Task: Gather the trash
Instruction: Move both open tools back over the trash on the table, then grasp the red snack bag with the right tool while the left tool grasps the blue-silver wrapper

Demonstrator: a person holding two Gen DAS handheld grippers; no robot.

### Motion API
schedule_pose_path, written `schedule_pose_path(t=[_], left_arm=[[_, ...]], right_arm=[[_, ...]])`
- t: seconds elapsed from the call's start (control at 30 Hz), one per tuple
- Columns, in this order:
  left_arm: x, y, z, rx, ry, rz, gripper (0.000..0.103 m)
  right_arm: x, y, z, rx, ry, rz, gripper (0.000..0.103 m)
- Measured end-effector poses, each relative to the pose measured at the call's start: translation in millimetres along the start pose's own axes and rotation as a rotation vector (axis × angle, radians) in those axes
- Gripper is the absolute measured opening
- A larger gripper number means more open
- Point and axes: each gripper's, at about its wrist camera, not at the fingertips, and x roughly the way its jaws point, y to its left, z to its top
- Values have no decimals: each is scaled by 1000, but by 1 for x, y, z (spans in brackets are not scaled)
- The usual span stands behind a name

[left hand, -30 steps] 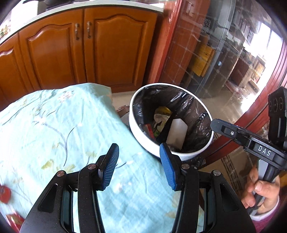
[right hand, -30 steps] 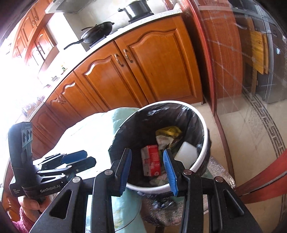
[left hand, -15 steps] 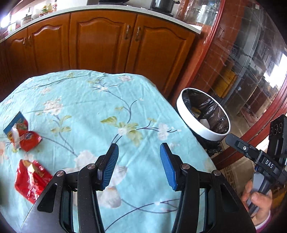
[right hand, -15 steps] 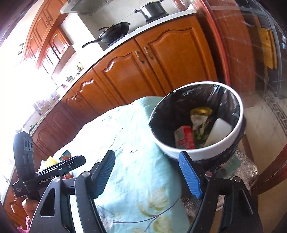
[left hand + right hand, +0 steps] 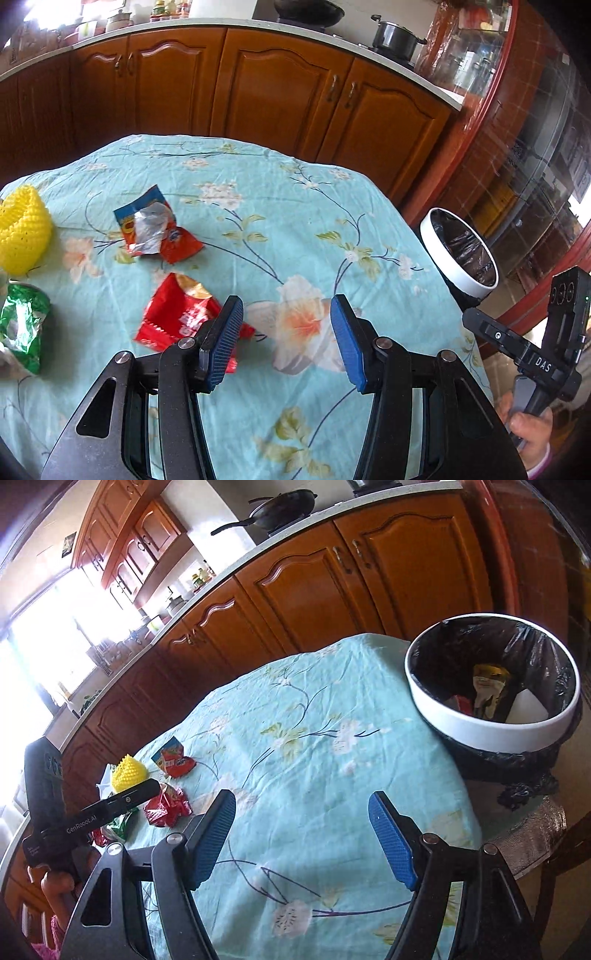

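While my left gripper [image 5: 284, 336] hangs over the flowered cloth, its jaws stand partly spread with nothing between them, only the tablecloth [image 5: 295, 221] below. My right gripper [image 5: 303, 834] has jaws spread wide, just opened further within the last second, and they too are empty above the cloth.

Just beside the left jaw of my left gripper lies a crumpled red wrapper [image 5: 181, 314], its near edge hidden behind the blue pad. Farther out on the desk sits a second wrapper, red and blue with silver foil showing [image 5: 155, 229]. At the left edge a green foil bag [image 5: 22, 325] lies flat, and beyond it a yellow foam net [image 5: 22, 229] stands on the cloth.

The white-rimmed bin [image 5: 491, 734] with its black liner stands just off the desk's right edge, apart from all the wrappers. Inside it I see a yellowish packet, something red and a white piece.

Behind the desk run wooden cabinets [image 5: 280, 99] under a pale countertop, with a pot [image 5: 395, 35] on it.
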Motion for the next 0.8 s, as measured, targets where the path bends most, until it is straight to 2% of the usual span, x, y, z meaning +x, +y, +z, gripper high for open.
schedule_pose_path(t=[0.4, 0.8], left_arm=[[-23, 70, 0, -116, -43, 88, 51], [-20, 109, 2, -180, -29, 117, 51]], right_arm=[[35, 63, -23, -106, 99, 88, 76], [59, 107, -32, -181, 153, 138, 76]])
